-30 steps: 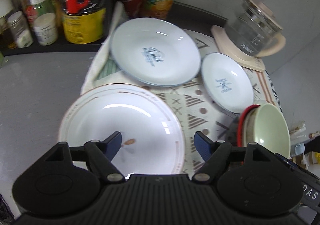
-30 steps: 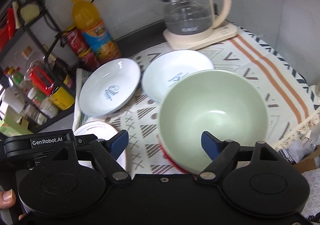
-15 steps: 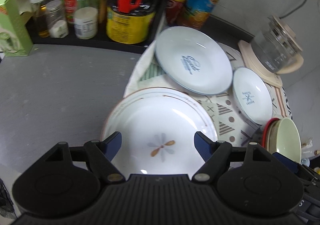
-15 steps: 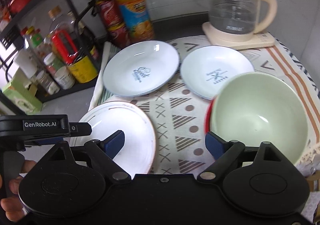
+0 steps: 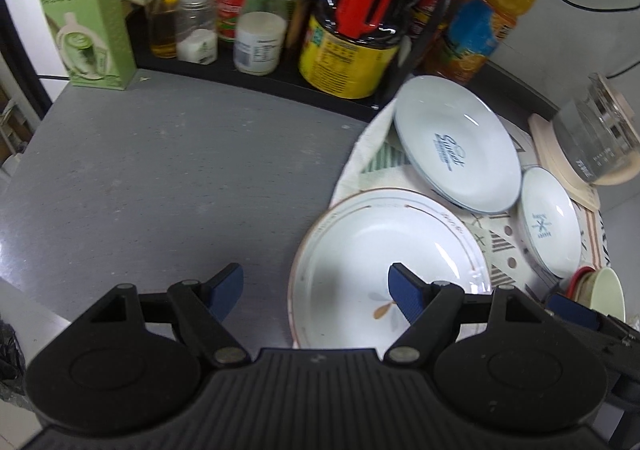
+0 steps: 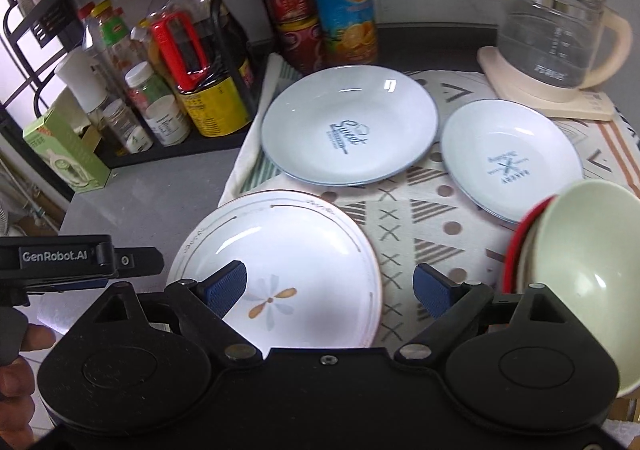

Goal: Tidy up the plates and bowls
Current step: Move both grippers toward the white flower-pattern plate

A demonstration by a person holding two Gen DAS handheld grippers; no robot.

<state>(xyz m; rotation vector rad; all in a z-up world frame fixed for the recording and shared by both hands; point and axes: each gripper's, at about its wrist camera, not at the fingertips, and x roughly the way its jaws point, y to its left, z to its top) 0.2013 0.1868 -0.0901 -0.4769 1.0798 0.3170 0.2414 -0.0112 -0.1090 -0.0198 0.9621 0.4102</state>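
A white plate with a flower motif (image 5: 384,262) (image 6: 276,274) lies at the patterned cloth's left edge. Behind it sits a blue-rimmed plate marked "Sweet" (image 5: 456,146) (image 6: 348,130), and to its right a smaller blue-rimmed plate (image 5: 550,222) (image 6: 508,162). A pale green bowl nested in a red-rimmed one (image 6: 580,262) (image 5: 604,290) stands at the right. My left gripper (image 5: 316,290) is open over the flower plate's left rim, holding nothing. My right gripper (image 6: 330,286) hovers above that plate's right side, its jaws opening with nothing gripped.
A black rack (image 6: 132,154) of bottles and jars lines the back left, with a green carton (image 5: 86,22) at its end. A glass kettle (image 6: 556,38) on a cream base stands at the back right. Bare grey counter (image 5: 160,178) lies left of the cloth (image 6: 404,218).
Both grippers slid left: the left one from above the flower plate to its left rim, the right one from over the green bowl to the flower plate. The right jaws widened.
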